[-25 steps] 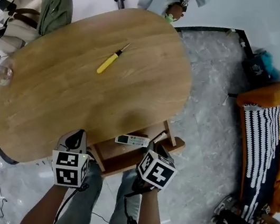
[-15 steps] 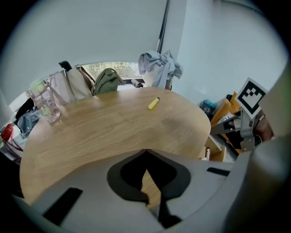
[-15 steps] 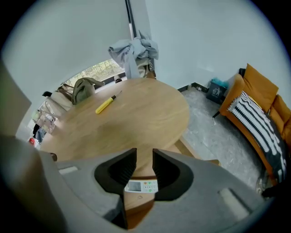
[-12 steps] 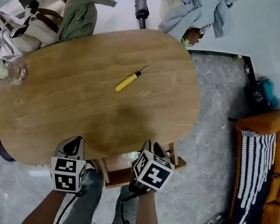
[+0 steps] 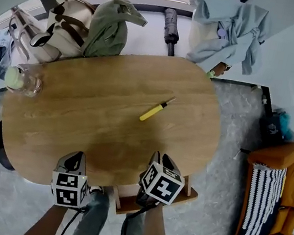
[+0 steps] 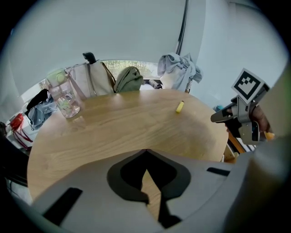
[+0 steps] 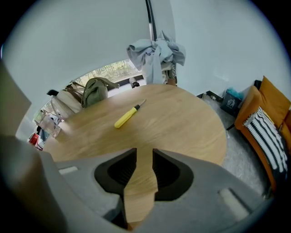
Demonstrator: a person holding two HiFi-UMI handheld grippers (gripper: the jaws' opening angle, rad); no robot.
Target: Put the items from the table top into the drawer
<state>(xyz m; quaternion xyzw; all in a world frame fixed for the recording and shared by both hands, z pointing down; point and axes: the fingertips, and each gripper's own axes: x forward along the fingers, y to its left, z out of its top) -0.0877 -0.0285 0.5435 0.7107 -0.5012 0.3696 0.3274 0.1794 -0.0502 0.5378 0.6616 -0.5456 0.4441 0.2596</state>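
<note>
A yellow-handled screwdriver (image 5: 156,110) (image 7: 128,114) (image 6: 180,106) lies on the oval wooden table (image 5: 89,126), right of its middle. A clear bottle with a green lid (image 5: 23,80) (image 6: 63,93) stands at the table's left end. My left gripper (image 5: 75,159) (image 6: 145,152) hangs over the near edge, its jaw tips together and nothing in them. My right gripper (image 5: 161,160) (image 7: 144,152) is over the near edge too, short of the screwdriver, with a gap between its empty jaws. A corner of the wooden drawer (image 5: 189,193) shows under the table beside it.
Bags (image 5: 78,29) and a folded umbrella (image 5: 171,28) lie on the floor behind the table, and pale clothes (image 5: 227,32) hang at the far right. An orange sofa with a striped cushion (image 5: 270,186) stands at the right. My legs are below the near edge.
Both grippers have come from over the drawer to above the table's near edge. The remote seen in the drawer is out of sight, and the drawer is mostly hidden.
</note>
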